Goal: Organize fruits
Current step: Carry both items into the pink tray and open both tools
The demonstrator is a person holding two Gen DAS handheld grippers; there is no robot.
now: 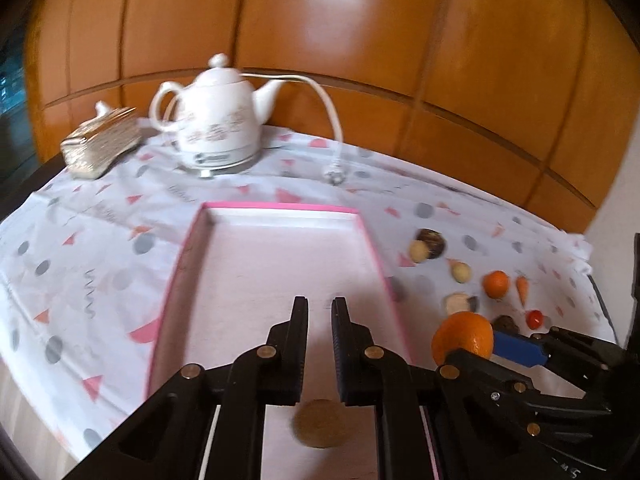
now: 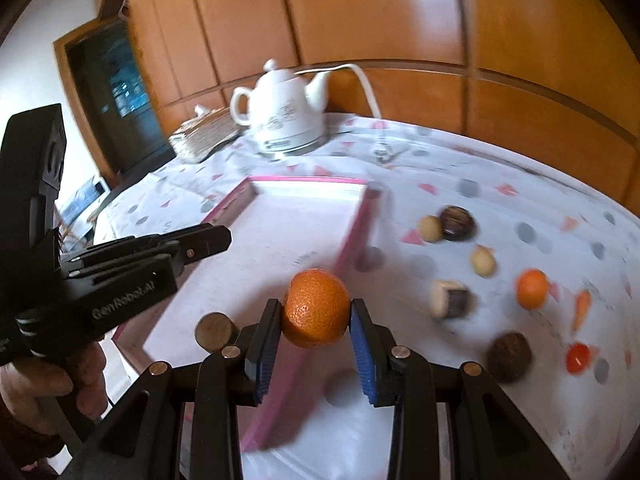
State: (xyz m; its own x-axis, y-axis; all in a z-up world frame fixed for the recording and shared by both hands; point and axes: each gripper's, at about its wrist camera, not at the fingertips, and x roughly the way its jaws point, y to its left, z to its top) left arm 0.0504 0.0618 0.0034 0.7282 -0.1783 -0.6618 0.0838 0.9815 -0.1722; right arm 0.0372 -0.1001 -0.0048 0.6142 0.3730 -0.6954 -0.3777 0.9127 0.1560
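My right gripper (image 2: 316, 314) is shut on a large orange (image 2: 316, 308), held above the right wall of the pink-rimmed tray (image 2: 308, 179). In the left wrist view the same orange (image 1: 464, 338) shows at the right. My left gripper (image 1: 320, 304) hangs over the tray (image 1: 280, 207), jaws shut with nothing between them. A brown round piece (image 1: 320, 424) lies in the tray's near end. On the cloth to the right lie a small orange (image 2: 531, 288), a carrot (image 2: 581, 308), a red tomato (image 2: 578, 358), two pale balls and several dark brown pieces.
A white teapot-shaped kettle (image 1: 216, 120) stands at the back of the table, its cord and plug (image 1: 334, 176) trailing right. A gold box (image 1: 100, 148) sits left of it. Wooden panels close the back. A person's hand (image 2: 40, 384) holds the left gripper.
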